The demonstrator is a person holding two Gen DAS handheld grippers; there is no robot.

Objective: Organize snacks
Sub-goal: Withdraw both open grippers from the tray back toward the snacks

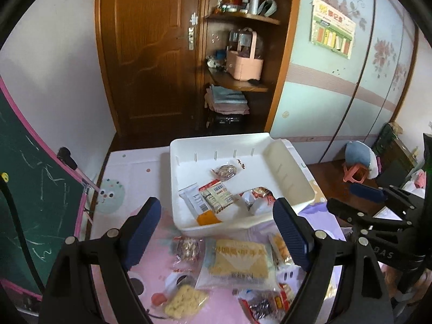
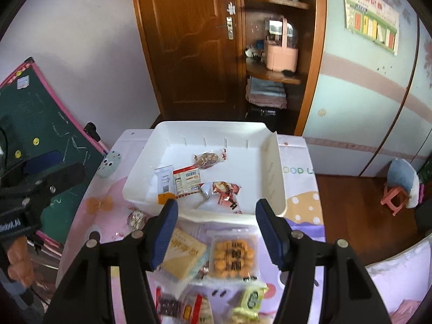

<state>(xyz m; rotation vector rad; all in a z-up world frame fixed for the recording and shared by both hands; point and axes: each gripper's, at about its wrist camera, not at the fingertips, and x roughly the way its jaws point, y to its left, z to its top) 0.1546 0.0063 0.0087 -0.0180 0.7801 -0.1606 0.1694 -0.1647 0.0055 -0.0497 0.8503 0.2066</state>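
A white tray (image 1: 291, 172) (image 2: 272, 167) sits on the pink table and holds several snack packets: a round nut cake (image 1: 225, 172), a white and red bar pair (image 1: 208, 199), a red-printed pouch (image 1: 257, 198) (image 2: 225, 193). Loose snacks lie in front of it: a yellow cracker pack (image 1: 237, 262) (image 2: 183, 253), an orange biscuit pack (image 2: 233, 256), a noodle-like snack (image 1: 186, 301), a green packet (image 2: 251, 299). My left gripper (image 1: 218, 232) is open and empty above the loose snacks. My right gripper (image 2: 216, 232) is open and empty above the biscuit pack.
A green chalkboard (image 1: 29, 205) leans at the left of the table. A wooden door and shelves (image 1: 237, 54) stand behind. A small pink stool (image 2: 395, 197) is on the floor at the right. My right gripper shows in the left wrist view (image 1: 378, 205).
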